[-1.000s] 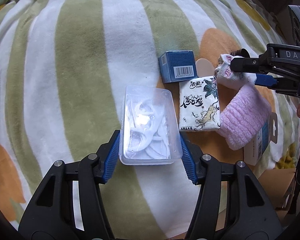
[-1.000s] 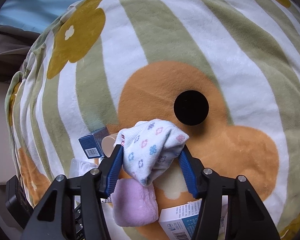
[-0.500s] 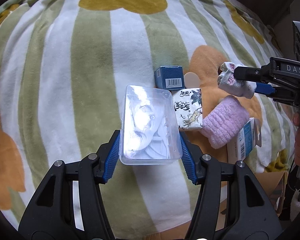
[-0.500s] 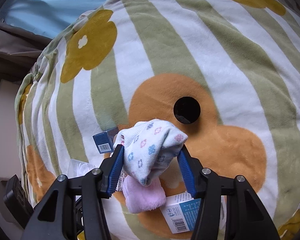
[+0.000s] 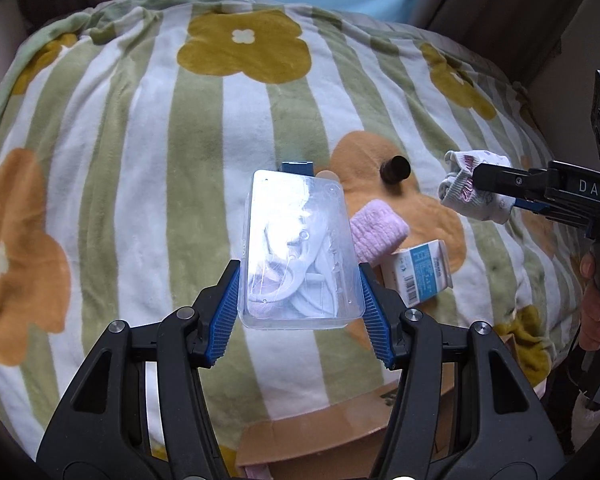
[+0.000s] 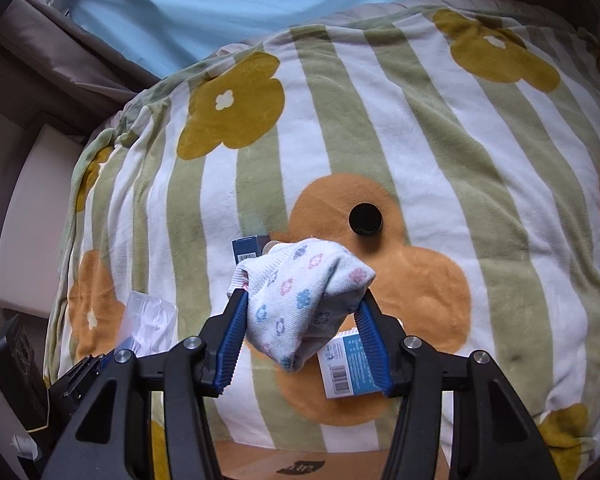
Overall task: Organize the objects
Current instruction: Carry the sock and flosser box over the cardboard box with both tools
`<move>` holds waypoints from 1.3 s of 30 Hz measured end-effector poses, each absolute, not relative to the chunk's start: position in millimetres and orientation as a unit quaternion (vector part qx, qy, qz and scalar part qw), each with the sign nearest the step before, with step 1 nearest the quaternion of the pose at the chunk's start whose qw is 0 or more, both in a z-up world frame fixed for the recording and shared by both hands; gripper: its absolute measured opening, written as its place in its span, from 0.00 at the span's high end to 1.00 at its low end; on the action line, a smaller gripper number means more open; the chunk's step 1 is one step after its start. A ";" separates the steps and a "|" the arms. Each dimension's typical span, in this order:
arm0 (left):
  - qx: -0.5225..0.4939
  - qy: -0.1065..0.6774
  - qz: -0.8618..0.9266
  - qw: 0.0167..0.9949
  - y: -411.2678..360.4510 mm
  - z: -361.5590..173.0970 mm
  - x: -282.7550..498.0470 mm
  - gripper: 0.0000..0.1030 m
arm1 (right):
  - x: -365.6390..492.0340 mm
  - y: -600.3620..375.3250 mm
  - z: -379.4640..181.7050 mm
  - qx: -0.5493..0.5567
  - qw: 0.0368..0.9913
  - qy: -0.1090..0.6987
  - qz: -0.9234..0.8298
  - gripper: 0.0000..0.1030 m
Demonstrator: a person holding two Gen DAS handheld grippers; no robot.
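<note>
My left gripper [image 5: 298, 312] is shut on a clear plastic box [image 5: 298, 244] with white pieces inside, held above the striped flower blanket [image 5: 140, 160]. My right gripper [image 6: 302, 344] is shut on a white sock [image 6: 300, 300] with coloured flower prints, also held above the blanket; the sock shows in the left wrist view [image 5: 474, 190] too. On the blanket lie a pink rolled cloth [image 5: 380, 232], a light blue carton [image 5: 420, 276], a dark blue box [image 5: 298, 168] and a black round cap [image 5: 395, 170].
A brown cardboard box edge [image 5: 340, 432] lies at the near edge below the blanket. Light blue fabric [image 6: 220, 4] lies beyond the blanket. A white cushion [image 6: 32, 216] sits at the left in the right wrist view.
Both grippers have risen and pulled back from the blanket, carrying the clear box and the sock. The objects on the blanket look smaller and the tissue pack is now hidden behind the clear box.
</note>
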State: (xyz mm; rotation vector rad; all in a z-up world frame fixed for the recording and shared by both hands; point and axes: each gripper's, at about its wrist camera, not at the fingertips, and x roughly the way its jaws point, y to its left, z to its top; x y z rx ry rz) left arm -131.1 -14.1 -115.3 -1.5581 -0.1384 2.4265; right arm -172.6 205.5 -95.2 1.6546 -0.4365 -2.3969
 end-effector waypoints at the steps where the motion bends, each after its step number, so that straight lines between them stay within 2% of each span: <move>1: -0.532 -0.049 0.836 0.125 -13.3 -109.7 -123.5 0.49 | -166.5 205.8 -89.5 0.557 0.102 -0.142 -0.812 0.52; 9: -0.518 -0.066 0.846 0.106 -8.8 -77.8 -56.4 0.49 | -105.1 218.0 -48.6 0.549 0.130 -0.093 -0.820 0.52; 17: -0.528 -0.069 0.841 0.098 -2.3 -69.6 4.2 0.49 | -43.3 218.7 -40.0 0.562 0.154 -0.029 -0.812 0.52; 27: -0.557 -0.073 0.823 0.087 9.5 -105.0 53.8 0.49 | 11.7 217.2 -81.2 0.606 0.172 0.012 -0.777 0.52; 39: -0.595 -0.079 0.796 0.080 25.1 -163.4 73.8 0.49 | 41.2 219.3 -144.0 0.649 0.168 0.010 -0.742 0.52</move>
